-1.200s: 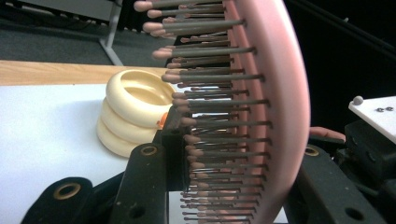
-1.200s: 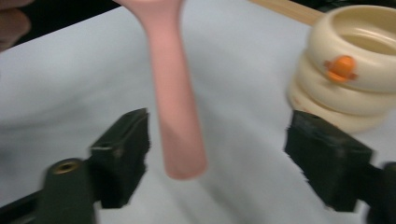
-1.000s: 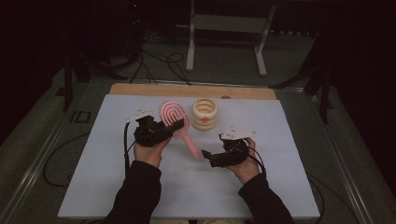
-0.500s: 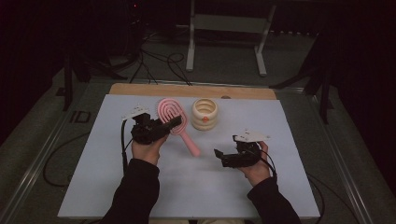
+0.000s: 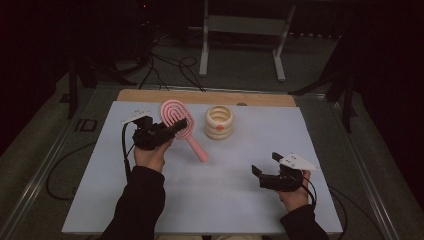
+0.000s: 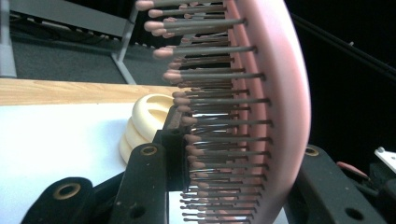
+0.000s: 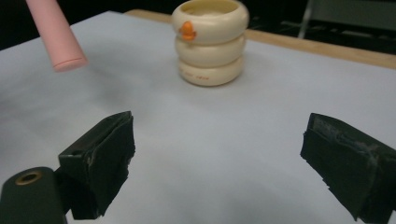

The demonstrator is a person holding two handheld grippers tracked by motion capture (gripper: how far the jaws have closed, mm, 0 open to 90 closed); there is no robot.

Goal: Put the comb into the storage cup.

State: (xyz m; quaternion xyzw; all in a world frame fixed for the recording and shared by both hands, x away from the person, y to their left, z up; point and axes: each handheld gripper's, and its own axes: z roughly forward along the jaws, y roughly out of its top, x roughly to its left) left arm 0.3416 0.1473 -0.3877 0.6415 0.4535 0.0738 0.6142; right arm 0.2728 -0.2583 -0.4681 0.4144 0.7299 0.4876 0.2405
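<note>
**Pink brush clamped at left, right gripper gaping over bare table**

While the left gripper [image 5: 167,131] sits left of centre in the high view, its forearm rising from the bottom edge in a dark sleeve, it points toward the right of the frame and is clenched on the head of the pink plastic paddle hairbrush with dark bristles [image 5: 176,120]. The brush handle slants down toward the middle of the frame, its end over the white table [image 5: 250,130]. Seen from the left gripper view, the bristles stand sideways between the two black jaws, the pink back of the head [image 6: 285,93] pressed to the right-hand jaw.

At the lower right of the high view, the right gripper [image 5: 265,167] is held low over the table, aimed toward the upper left, its jaws spread wide with nothing between them. Its own view shows both black pads [image 7: 100,158] apart over bare white surface.

Just right of the brush head stands a cream ribbed round holder with an orange mark [image 5: 219,122], upright near the table's far wooden edge [image 5: 200,97]. It lies well apart from the right gripper, with open table between.
</note>
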